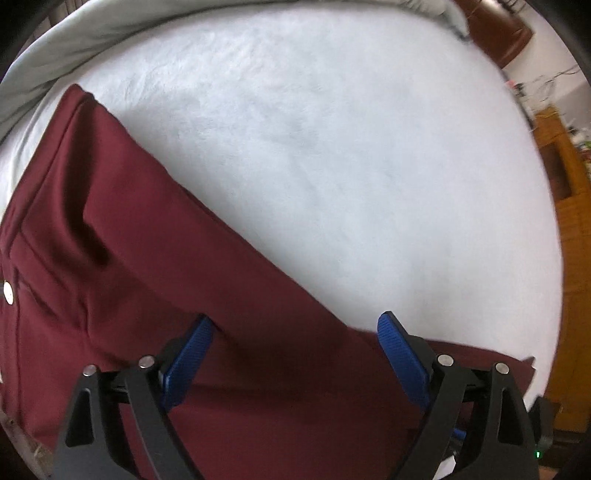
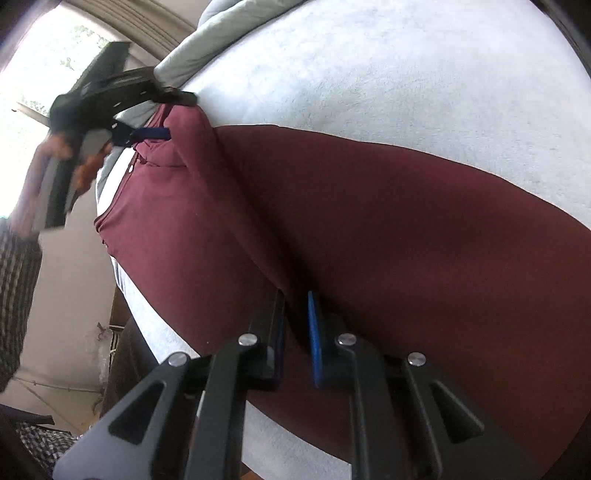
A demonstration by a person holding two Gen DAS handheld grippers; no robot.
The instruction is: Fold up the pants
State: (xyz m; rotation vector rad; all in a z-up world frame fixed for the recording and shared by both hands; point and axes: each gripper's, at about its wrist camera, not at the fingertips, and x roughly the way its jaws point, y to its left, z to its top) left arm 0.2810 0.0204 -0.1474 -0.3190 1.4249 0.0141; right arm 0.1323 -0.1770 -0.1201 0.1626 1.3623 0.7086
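Note:
Maroon pants [image 1: 155, 258] lie spread on a white bed sheet [image 1: 332, 147], their waist end with a silver button [image 1: 7, 291] at the left. My left gripper [image 1: 295, 330] hovers over the fabric with its blue pads [image 1: 400, 354] wide apart and nothing pressed between them. In the right wrist view the pants [image 2: 406, 229] run across the sheet [image 2: 406, 74]. My right gripper [image 2: 295, 317] is shut on a pinched fold of the cloth near the bed's front edge. Far off in that view, the left gripper [image 2: 181, 115] stands open around the bunched waist end.
A grey duvet [image 1: 74, 44] is heaped along the far side of the bed. A brown chair [image 1: 495, 29] and a wooden cabinet [image 1: 569, 221] stand past the right edge. A person's blurred hand [image 2: 55, 155] and checked sleeve [image 2: 14, 295] are at the left.

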